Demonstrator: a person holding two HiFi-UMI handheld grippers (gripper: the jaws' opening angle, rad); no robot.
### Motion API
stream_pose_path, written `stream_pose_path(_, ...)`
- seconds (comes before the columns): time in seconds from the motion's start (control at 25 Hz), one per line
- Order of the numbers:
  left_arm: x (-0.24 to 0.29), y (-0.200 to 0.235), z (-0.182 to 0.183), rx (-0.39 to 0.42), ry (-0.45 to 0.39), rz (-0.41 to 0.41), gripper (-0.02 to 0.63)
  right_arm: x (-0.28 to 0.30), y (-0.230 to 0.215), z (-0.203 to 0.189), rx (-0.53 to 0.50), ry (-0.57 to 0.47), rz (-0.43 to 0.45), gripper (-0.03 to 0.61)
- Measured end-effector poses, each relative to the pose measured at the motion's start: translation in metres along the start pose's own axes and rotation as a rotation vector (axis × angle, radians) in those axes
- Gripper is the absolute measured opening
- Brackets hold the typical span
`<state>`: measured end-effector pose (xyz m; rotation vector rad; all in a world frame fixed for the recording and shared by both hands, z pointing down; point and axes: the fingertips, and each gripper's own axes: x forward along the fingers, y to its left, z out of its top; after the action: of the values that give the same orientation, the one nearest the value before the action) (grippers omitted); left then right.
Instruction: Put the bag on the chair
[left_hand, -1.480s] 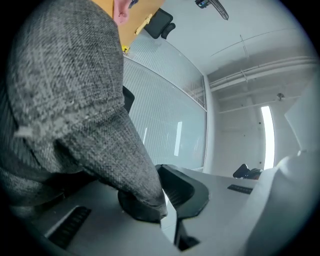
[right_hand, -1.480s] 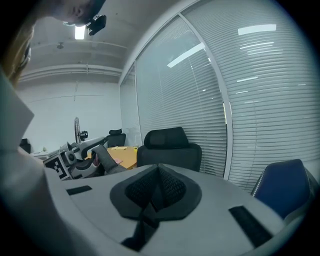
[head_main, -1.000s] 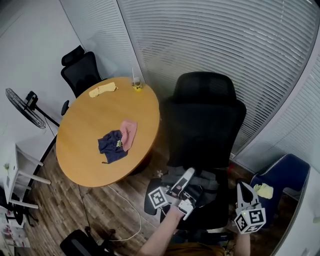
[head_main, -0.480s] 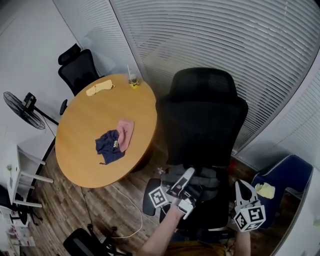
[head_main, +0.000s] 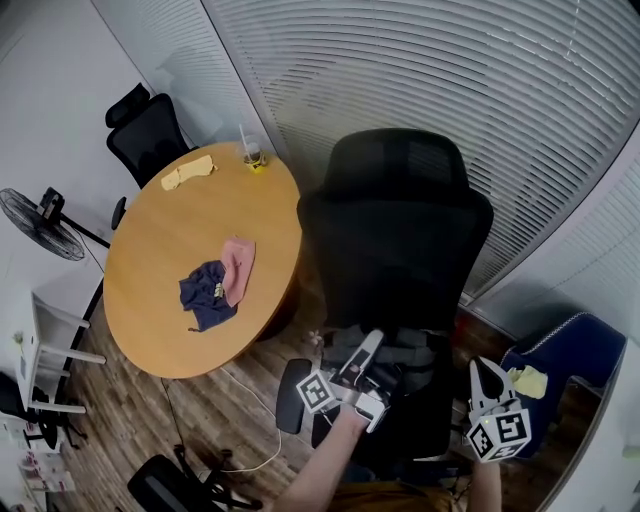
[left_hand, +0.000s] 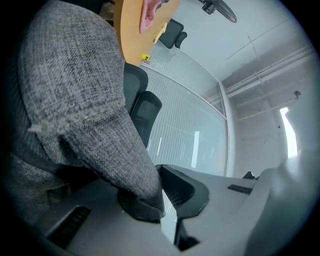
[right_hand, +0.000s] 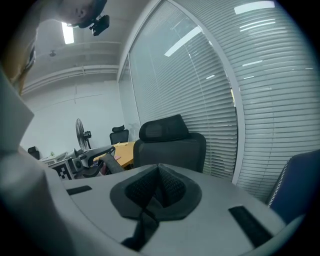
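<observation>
A black high-backed office chair (head_main: 400, 240) stands in the middle of the head view. On its seat rests a grey woven bag (head_main: 408, 356), behind the backrest's lower edge as seen from above. My left gripper (head_main: 372, 346) is shut on a fold of the bag (left_hand: 75, 90), whose cloth fills the left gripper view and is pinched where the jaws (left_hand: 160, 200) meet. To the chair's right my right gripper (head_main: 481, 370) is shut with nothing in it. The right gripper view shows its pads (right_hand: 170, 187) pressed together, with the chair (right_hand: 170, 145) beyond.
A round wooden table (head_main: 150, 300) at the left carries blue (head_main: 205, 292) and pink (head_main: 238, 265) clothes, a yellow cloth (head_main: 187, 172) and a cup (head_main: 252, 155). A second black chair (head_main: 145, 130), a fan (head_main: 35, 210), a blue seat (head_main: 560, 350) and a blinds-covered glass wall surround the spot.
Both grippers have sunk slightly toward the chair seat, the left one still holding the bag. The head camera has shifted, so the table sits further left.
</observation>
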<state>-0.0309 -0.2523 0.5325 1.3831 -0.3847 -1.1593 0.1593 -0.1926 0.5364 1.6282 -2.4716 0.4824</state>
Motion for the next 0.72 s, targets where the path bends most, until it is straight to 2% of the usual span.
stream_pose_path(0.2, 0.006, 0.018, 0.004, -0.030, -0.028, 0.018, 0.023, 0.008, -0.013, -0.008, 0.019, 0.024, -0.008, 0.014)
stream_pose_path(0.52, 0.025, 0.040, 0.009, -0.026, -0.034, 0.059, 0.023, 0.016, -0.029, 0.004, -0.028, 0.022, -0.015, 0.014)
stream_pose_path(0.72, 0.037, 0.046, 0.015, -0.020, -0.039, 0.064, 0.023, 0.026, -0.038, 0.001, -0.014, 0.046, -0.012, 0.014)
